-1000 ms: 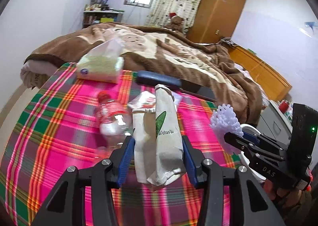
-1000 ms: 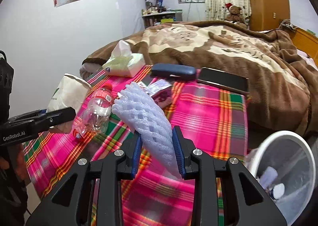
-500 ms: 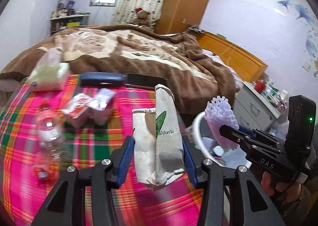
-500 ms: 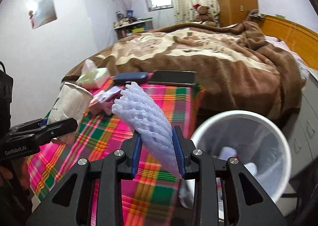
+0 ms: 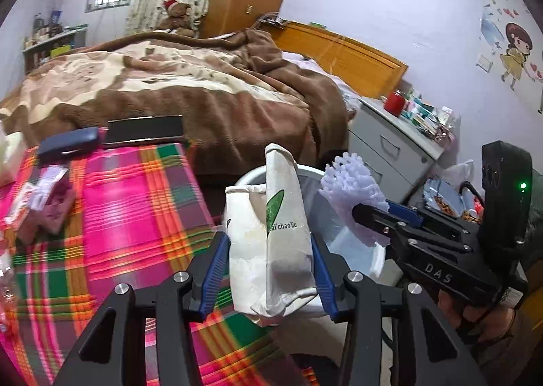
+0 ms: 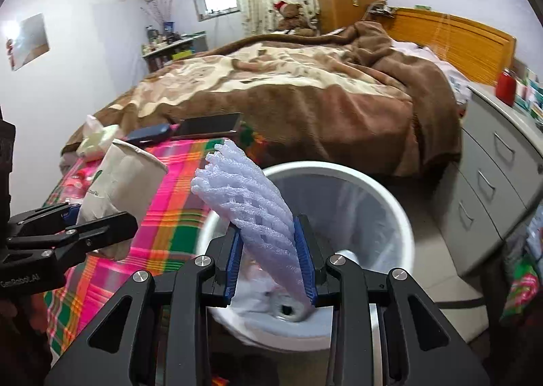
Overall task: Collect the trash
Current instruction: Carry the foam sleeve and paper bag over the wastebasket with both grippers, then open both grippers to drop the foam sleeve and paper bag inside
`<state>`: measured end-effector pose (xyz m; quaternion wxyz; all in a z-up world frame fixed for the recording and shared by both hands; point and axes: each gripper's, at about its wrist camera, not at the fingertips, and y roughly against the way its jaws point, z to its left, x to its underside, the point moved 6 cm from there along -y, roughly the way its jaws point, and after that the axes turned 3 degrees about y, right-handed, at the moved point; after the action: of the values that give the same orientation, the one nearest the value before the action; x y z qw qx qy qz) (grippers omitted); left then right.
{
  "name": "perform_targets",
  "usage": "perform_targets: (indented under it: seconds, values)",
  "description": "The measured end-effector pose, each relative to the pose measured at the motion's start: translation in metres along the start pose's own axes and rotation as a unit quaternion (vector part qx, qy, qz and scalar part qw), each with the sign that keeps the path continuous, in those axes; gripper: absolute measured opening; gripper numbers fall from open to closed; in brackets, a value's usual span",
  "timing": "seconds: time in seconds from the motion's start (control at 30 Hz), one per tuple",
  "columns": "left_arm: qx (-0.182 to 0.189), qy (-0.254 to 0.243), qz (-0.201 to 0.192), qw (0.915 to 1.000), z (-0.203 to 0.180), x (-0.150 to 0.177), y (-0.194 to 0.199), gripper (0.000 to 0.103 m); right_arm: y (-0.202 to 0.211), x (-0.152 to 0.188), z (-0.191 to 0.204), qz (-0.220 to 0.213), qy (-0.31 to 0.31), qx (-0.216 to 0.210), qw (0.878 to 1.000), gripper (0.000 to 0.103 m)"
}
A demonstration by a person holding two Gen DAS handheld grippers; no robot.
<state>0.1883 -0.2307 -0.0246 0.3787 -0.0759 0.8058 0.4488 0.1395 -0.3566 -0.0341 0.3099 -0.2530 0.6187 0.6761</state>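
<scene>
Left wrist cam: my left gripper is clamped on a crumpled paper bag, held just short of the white bin. Wrappers left on the plaid cloth.

Right wrist cam: right gripper pinches foam fruit netting over the bin's rim, w/ some trash inside, I think. Neither dropped yet.

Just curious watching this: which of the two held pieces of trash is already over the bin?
The white foam net in the right gripper is above the white bin; the paper bag is beside it.
</scene>
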Motion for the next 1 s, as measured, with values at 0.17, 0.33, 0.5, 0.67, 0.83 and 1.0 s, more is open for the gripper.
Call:
perform_targets:
  seconds: [0.17, 0.33, 0.5, 0.67, 0.83, 1.0]
  values:
    - [0.005, -0.018, 0.02, 0.9996, -0.017, 0.0, -0.026, 0.048, -0.008, 0.007, -0.021, 0.013, -0.017, 0.016, 1.0, 0.032]
    - [-0.003, -0.027, 0.039, 0.9989, -0.025, 0.002, -0.054, 0.049, -0.019, 0.019, -0.039, 0.035, -0.03, 0.028, 0.999, 0.033]
    - [-0.004, -0.033, 0.063, 0.9974, -0.03, 0.008, -0.081, 0.05, -0.033, 0.03, -0.051, 0.06, -0.035, 0.039, 0.997, 0.035]
    - [-0.005, -0.028, 0.072, 0.997, -0.027, 0.012, -0.096, 0.06, -0.041, 0.038, -0.062, 0.078, -0.043, 0.047, 0.995, 0.047]
    - [-0.005, -0.021, 0.067, 0.9975, -0.021, 0.011, -0.097, 0.069, -0.037, 0.038, -0.065, 0.069, -0.044, 0.047, 0.996, 0.05]
    - [-0.005, -0.023, 0.049, 0.9985, -0.017, 0.009, -0.084, 0.069, -0.031, 0.035, -0.061, 0.054, -0.042, 0.02, 0.997, 0.05]
